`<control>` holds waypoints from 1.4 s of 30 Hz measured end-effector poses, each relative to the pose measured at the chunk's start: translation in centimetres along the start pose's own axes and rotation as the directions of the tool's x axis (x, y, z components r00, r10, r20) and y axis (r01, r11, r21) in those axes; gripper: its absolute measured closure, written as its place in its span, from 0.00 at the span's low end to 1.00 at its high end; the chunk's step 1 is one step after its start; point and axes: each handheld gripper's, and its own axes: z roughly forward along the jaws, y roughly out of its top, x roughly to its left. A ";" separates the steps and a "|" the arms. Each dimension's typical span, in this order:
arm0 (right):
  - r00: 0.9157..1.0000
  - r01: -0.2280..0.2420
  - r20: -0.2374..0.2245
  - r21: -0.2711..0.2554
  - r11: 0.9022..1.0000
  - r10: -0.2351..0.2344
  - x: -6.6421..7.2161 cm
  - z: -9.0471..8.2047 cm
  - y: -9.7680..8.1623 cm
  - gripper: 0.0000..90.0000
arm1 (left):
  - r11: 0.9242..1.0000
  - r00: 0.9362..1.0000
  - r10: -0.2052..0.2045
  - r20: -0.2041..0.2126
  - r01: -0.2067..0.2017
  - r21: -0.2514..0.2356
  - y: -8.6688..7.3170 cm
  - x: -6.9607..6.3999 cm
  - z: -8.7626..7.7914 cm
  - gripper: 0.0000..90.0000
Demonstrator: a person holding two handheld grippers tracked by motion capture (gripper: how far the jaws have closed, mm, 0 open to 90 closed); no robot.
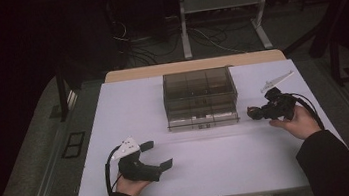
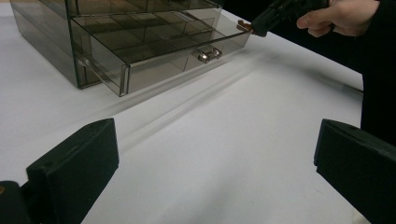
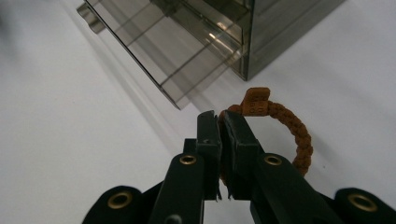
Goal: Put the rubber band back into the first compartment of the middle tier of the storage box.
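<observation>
While our left gripper (image 1: 158, 154) rests low on the white table (image 1: 221, 168) with its jaws spread wide and nothing between them, our right gripper (image 3: 220, 122) has its jaws pressed together on a braided orange-brown bracelet (image 3: 299, 135). We hold that loop just beside the right corner of the smoky drawer box (image 1: 200, 97), whose bottom drawer (image 2: 159, 46) stands pulled out.

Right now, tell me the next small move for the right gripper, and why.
Probably carry the braided brown bracelet a little over the open bottom drawer of the smoked clear drawer box, then let go. The right gripper is shut on the bracelet beside the drawer's front corner, and the drawer's compartments look empty. The left gripper rests open, well clear.
</observation>
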 end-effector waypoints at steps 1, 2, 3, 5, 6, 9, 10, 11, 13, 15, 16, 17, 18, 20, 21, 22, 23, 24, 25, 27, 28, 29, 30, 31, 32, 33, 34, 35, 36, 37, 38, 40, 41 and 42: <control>1.000 0.004 -0.002 0.000 1.000 -0.004 0.1 -0.1 0.2 0.94 | 1.000 1.000 -0.001 -0.001 0.001 -0.001 0.0 0.0 0.0 0.00; 1.000 0.006 -0.004 -0.003 1.000 -0.006 0.2 -0.1 0.3 0.94 | 1.000 1.000 -0.001 -0.002 0.001 -0.001 0.0 0.0 0.0 0.00; 1.000 0.011 -0.005 -0.004 1.000 -0.011 0.3 -0.2 0.4 0.94 | 1.000 1.000 0.000 -0.001 0.000 -0.001 0.0 0.0 0.0 0.00; 1.000 0.017 -0.009 -0.006 1.000 -0.017 0.5 -0.3 0.7 0.94 | 1.000 1.000 -0.001 -0.002 0.001 -0.001 0.0 0.0 0.0 0.00; 1.000 0.021 -0.011 -0.007 1.000 -0.021 0.6 -0.3 0.9 0.94 | 1.000 1.000 -0.001 -0.002 0.001 -0.001 0.0 0.0 0.0 0.00; 0.999 0.031 -0.013 -0.008 1.000 -0.031 0.9 -0.4 1.3 0.94 | 1.000 1.000 -0.001 -0.001 0.001 -0.001 0.0 0.0 0.0 0.00; 0.999 0.032 -0.015 -0.008 0.999 -0.033 1.0 -0.5 1.5 0.94 | 1.000 1.000 -0.001 -0.001 0.001 -0.001 0.0 0.0 0.0 0.00; 0.999 0.036 -0.017 -0.010 0.999 -0.036 1.1 -0.5 1.6 0.94 | 1.000 1.000 -0.001 -0.001 0.001 -0.001 0.0 0.0 0.0 0.00; 0.999 0.040 -0.019 -0.014 0.999 -0.040 1.3 -0.6 1.8 0.94 | 1.000 1.000 0.000 -0.001 0.000 -0.001 0.0 0.0 0.0 0.00; 0.999 0.048 -0.023 -0.013 0.999 -0.048 1.5 -0.6 2.1 0.94 | 1.000 1.000 0.000 -0.002 0.000 -0.001 0.0 0.0 0.0 0.00; 0.998 0.049 -0.023 -0.011 0.999 -0.050 1.6 -0.6 2.2 0.94 | 1.000 1.000 0.000 -0.002 0.000 -0.001 0.0 0.0 0.0 0.00; 0.998 0.052 -0.024 -0.011 0.999 -0.052 1.7 -0.6 2.3 0.94 | 1.000 1.000 -0.001 -0.002 0.001 -0.001 0.0 0.0 0.0 0.00; 0.998 0.056 -0.024 -0.011 0.998 -0.056 1.7 -0.6 2.5 0.94 | 1.000 1.000 0.000 -0.001 0.000 -0.001 0.0 0.0 0.0 0.00; 0.998 0.062 -0.026 -0.012 0.998 -0.062 2.0 -0.6 2.8 0.94 | 1.000 1.000 -0.001 -0.001 0.001 -0.001 0.0 0.0 0.0 0.00; 0.997 0.066 -0.027 -0.013 0.998 -0.066 2.1 -0.6 2.9 0.94 | 1.000 1.000 -0.001 0.000 0.001 -0.001 0.0 0.0 0.0 0.00; 0.997 0.070 -0.028 -0.012 0.998 -0.070 2.2 -0.7 3.0 0.94 | 1.000 1.000 0.000 -0.001 0.000 -0.001 0.0 0.0 0.0 0.00; 0.997 0.074 -0.032 -0.013 0.997 -0.074 2.3 -0.6 3.2 0.94 | 1.000 1.000 0.000 -0.001 0.000 -0.001 0.0 0.0 0.0 0.00; 0.996 0.078 -0.032 -0.014 0.997 -0.078 2.4 -0.6 3.3 0.94 | 1.000 1.000 0.000 -0.001 0.000 -0.001 0.0 0.0 0.0 0.00; 0.996 0.078 -0.033 -0.012 0.997 -0.078 2.5 -0.6 3.4 0.94 | 1.000 1.000 0.000 -0.002 0.000 -0.001 0.0 0.0 0.0 0.00; 0.996 0.085 -0.036 -0.013 0.996 -0.086 2.7 -0.6 3.7 0.94 | 1.000 1.000 -0.001 0.000 0.001 -0.001 0.0 0.0 0.0 0.00; 0.995 0.089 -0.037 -0.013 0.996 -0.089 2.8 -0.5 3.8 0.94 | 1.000 1.000 -0.001 -0.001 0.001 -0.001 0.0 0.0 0.0 0.00; 0.995 0.092 -0.039 -0.013 0.996 -0.092 2.9 -0.5 3.9 0.94 | 1.000 1.000 -0.001 0.000 0.001 -0.001 0.0 0.0 0.0 0.00; 0.995 0.095 -0.042 -0.013 0.995 -0.096 3.0 -0.5 4.0 0.94 | 1.000 1.000 -0.001 0.000 0.001 -0.001 0.0 0.0 0.0 0.00; 0.994 0.096 -0.042 -0.013 0.995 -0.096 3.1 -0.5 4.1 0.94 | 1.000 1.000 0.000 0.000 0.000 -0.001 0.0 0.0 0.0 0.00; 0.994 0.101 -0.043 -0.014 0.995 -0.102 3.1 -0.4 4.2 0.94 | 1.000 1.000 -0.001 0.000 0.001 -0.001 0.0 0.0 0.0 0.00; 0.994 0.102 -0.044 -0.014 0.995 -0.103 3.2 -0.4 4.3 0.94 | 1.000 1.000 -0.001 0.000 0.001 -0.001 0.0 0.0 0.0 0.00; 0.993 0.106 -0.049 -0.013 0.994 -0.106 3.3 -0.4 4.5 0.94 | 1.000 1.000 -0.001 0.000 0.001 -0.001 0.0 0.0 0.0 0.00; 0.993 0.109 -0.047 -0.015 0.994 -0.110 3.4 -0.3 4.6 0.94 | 1.000 1.000 0.000 0.000 0.000 -0.001 0.0 0.0 0.0 0.00; 0.993 0.110 -0.050 -0.014 0.994 -0.111 3.5 -0.3 4.7 0.94 | 1.000 1.000 -0.001 0.000 0.001 -0.001 0.0 0.0 0.0 0.00; 0.992 0.113 -0.050 -0.013 0.994 -0.113 3.6 -0.2 4.8 0.94 | 1.000 1.000 0.000 0.000 0.000 -0.001 0.0 0.0 0.0 0.00; 0.992 0.117 -0.051 -0.015 0.993 -0.118 3.7 -0.2 4.9 0.94 | 1.000 1.000 0.000 0.000 0.000 -0.001 0.0 0.0 0.0 0.00; 0.991 0.123 -0.055 -0.013 0.992 -0.124 3.8 -0.1 5.1 0.94 | 1.000 1.000 0.000 0.000 0.000 -0.001 0.0 0.0 0.0 0.00; 0.990 0.125 -0.057 -0.013 0.992 -0.125 3.9 -0.1 5.1 0.94 | 1.000 1.000 0.000 0.001 0.000 -0.001 0.0 0.0 0.0 0.00; 0.990 0.128 -0.058 -0.013 0.992 -0.128 4.0 0.0 5.2 0.94 | 1.000 1.000 0.000 0.001 0.000 0.000 0.0 0.0 0.0 0.00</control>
